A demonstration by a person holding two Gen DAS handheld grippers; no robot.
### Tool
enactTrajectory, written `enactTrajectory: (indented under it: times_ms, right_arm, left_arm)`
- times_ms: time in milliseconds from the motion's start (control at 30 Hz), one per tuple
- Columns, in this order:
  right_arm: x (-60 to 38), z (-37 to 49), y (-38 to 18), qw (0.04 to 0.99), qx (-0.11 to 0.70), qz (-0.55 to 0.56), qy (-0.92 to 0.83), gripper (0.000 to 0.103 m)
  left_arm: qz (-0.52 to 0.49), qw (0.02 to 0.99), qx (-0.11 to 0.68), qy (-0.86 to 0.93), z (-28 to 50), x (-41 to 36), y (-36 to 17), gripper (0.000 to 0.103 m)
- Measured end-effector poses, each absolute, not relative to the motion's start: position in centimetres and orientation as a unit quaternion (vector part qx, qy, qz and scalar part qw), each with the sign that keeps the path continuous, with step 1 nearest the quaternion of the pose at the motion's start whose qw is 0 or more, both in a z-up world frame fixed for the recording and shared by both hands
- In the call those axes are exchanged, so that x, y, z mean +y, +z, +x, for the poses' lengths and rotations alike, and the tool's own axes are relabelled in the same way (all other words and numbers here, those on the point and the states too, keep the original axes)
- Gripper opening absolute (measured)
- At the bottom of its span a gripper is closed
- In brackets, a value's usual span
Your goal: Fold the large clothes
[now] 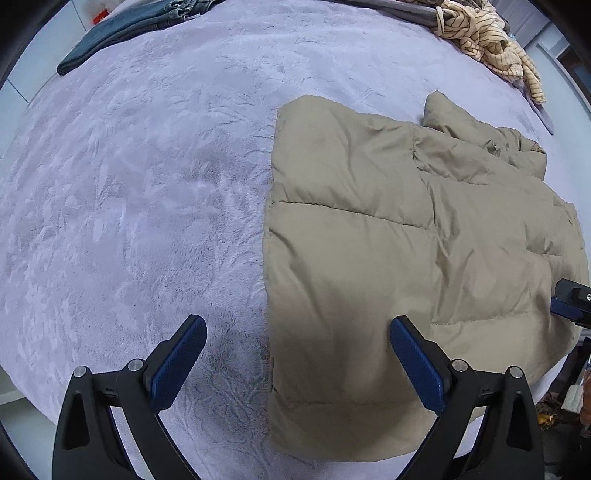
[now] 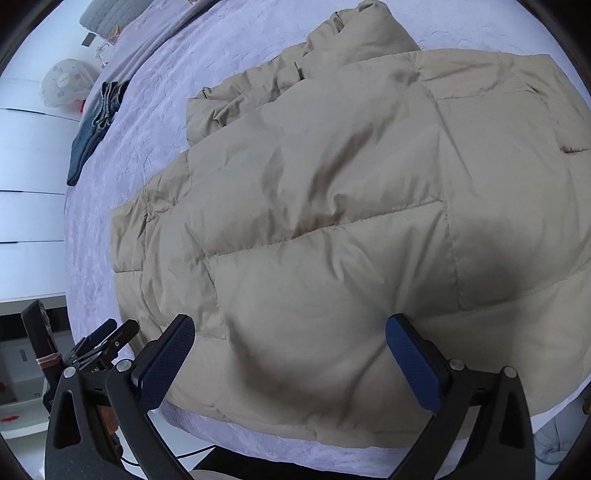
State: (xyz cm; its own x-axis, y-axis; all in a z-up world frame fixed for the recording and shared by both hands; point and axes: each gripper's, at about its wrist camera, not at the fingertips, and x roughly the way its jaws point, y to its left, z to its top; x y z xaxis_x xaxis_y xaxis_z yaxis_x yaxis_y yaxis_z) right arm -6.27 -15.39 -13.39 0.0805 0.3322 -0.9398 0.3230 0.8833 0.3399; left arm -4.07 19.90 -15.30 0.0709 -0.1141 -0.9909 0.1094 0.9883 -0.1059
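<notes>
A khaki puffer jacket lies flat on the lavender bed, long axis toward twelve o'clock; the right tool, wide apart, hovers over its near hem, the left tool, also apart, straddles its nine-o'clock edge.

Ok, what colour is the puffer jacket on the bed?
Khaki beige, plain quilted; the puffer jacket shows best in the right wrist view.

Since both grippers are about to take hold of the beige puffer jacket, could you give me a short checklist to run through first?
1. Left gripper open: ok.
2. Right gripper open: ok.
3. Nothing between either gripper's pads: ok.
4. Beige puffer jacket lying flat on the bed: ok, though wrinkled.
5. Left gripper straddling the jacket's side edge: ok.
6. Jeans and striped garment lying apart from the jacket: ok.
</notes>
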Motion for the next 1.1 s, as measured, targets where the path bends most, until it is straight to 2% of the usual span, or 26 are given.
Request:
enactTrajectory:
  times_ms: [300,467,633,833,967,1100]
  right_arm:
    - [-15.4,-6.0,-14.3,0.686,0.690,0.232,-0.006,0.103]
    - [-15.2,-5.7,-14.8,0.681,0.695,0.228,-0.012,0.103]
    - [-15.0,-5.6,-15.0,0.679,0.700,0.220,-0.012,0.103]
    - [-14.7,-5.5,-15.3,0.679,0.703,0.211,-0.014,0.103]
    - [-14.1,-5.5,-15.5,0.681,0.705,0.199,-0.014,0.103]
    - [-13.9,-5.2,-15.7,0.678,0.710,0.189,-0.013,0.103]
  left_arm:
    - [-0.075,0.717,0.677,-0.148,-2.2,22.2,-16.8,0.100]
    - [-0.169,0.666,0.694,-0.214,-1.0,24.8,-19.0,0.100]
    - [-0.190,0.637,0.709,-0.236,-0.6,26.2,-21.1,0.100]
    - [-0.215,0.600,0.704,-0.313,0.0,22.4,-22.2,0.100]
    - [-0.171,0.578,0.716,-0.353,0.9,17.9,-23.8,0.100]
    - [-0.158,0.567,0.719,-0.370,1.0,16.6,-24.5,0.100]
